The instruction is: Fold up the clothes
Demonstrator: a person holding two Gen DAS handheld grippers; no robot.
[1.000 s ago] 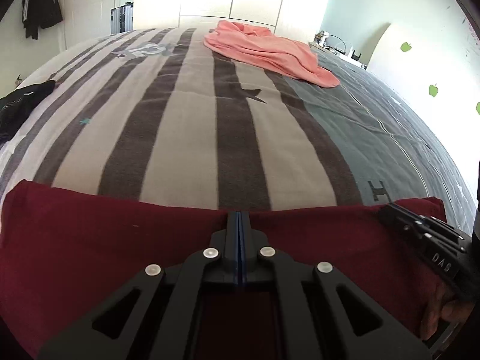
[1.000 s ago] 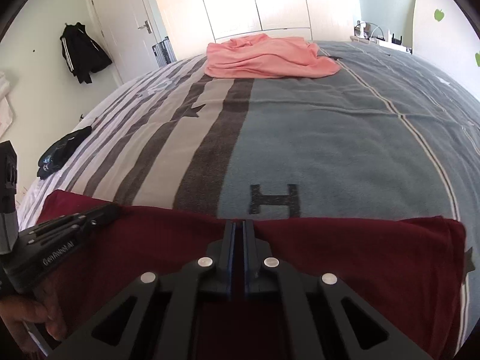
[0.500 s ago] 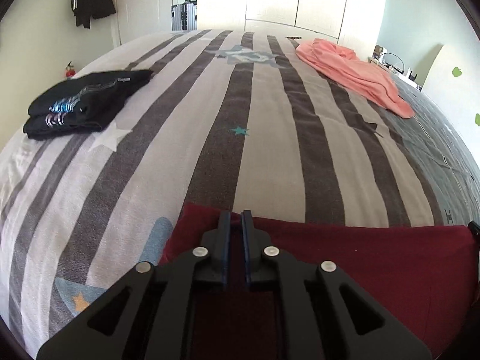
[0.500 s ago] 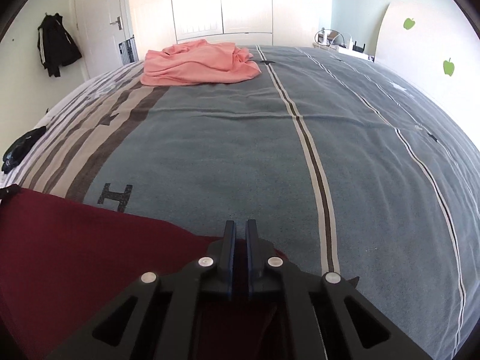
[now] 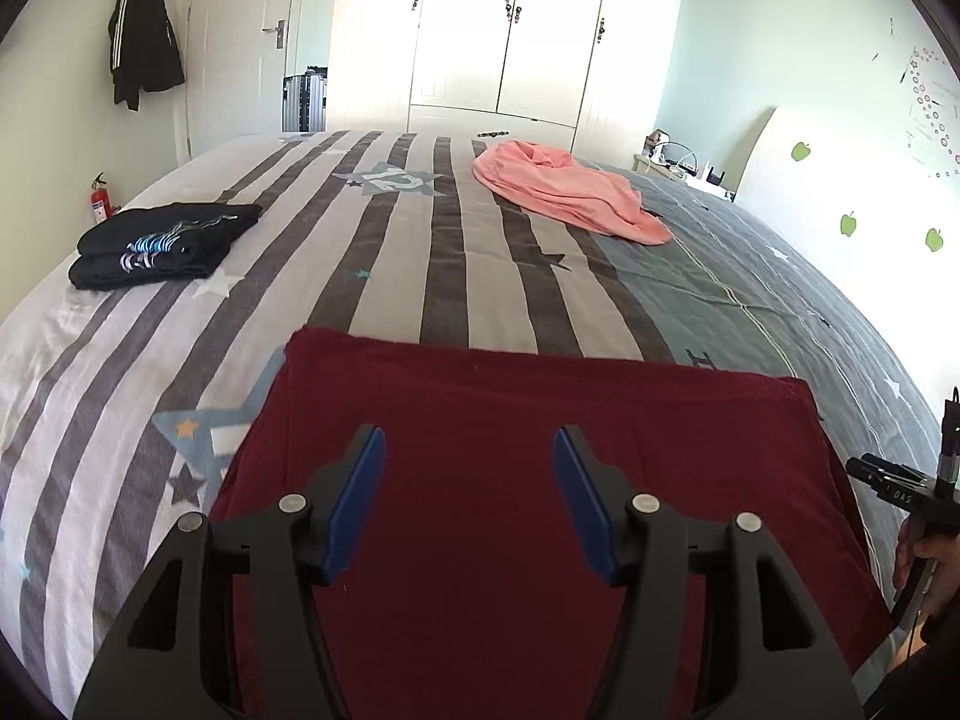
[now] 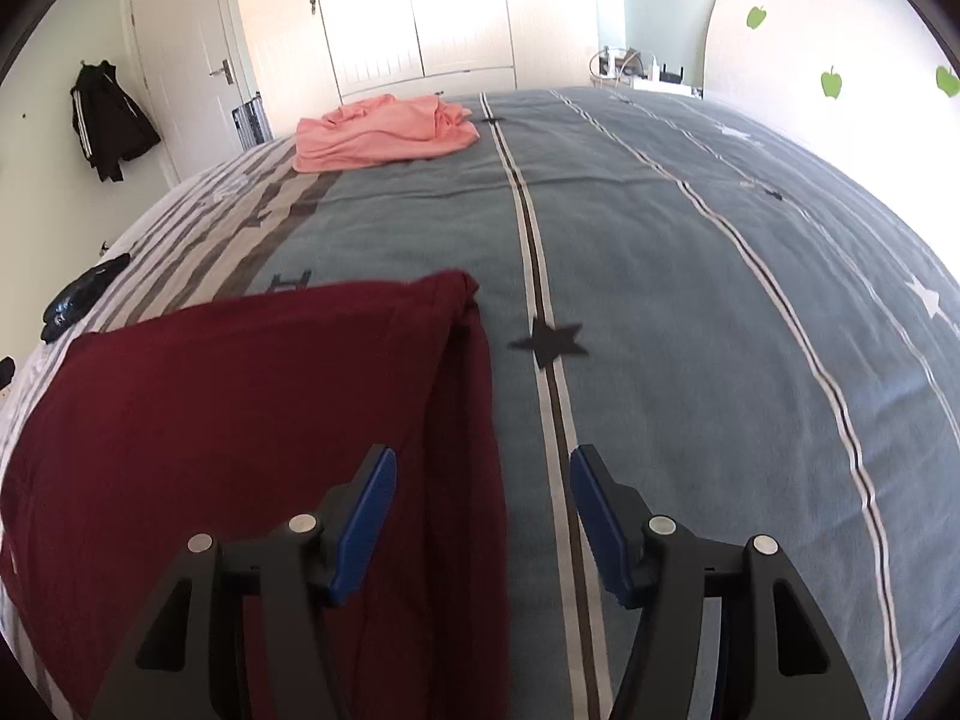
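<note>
While both jaws are opening with nothing pinched, the left hand-held gripper point(image 5: 468, 480) is hovering over the maroon garment point(image 5: 540, 450) lying crosswise on the bed point(image 5: 420, 240), the right hand-held gripper point(image 6: 483, 498) straddling its right edge.

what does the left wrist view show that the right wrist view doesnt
Only the left wrist view shows the folded black garment's printed front, a red fire extinguisher by the wall, and the right gripper from the side.

Only the right wrist view shows the maroon garment's right edge, the black star on the bedspread, and bare bedspread beyond.

Both show the maroon garment flat on the bed, the crumpled pink garment, the hanging black jacket, the wardrobe, and jaws opening with nothing pinched.
</note>
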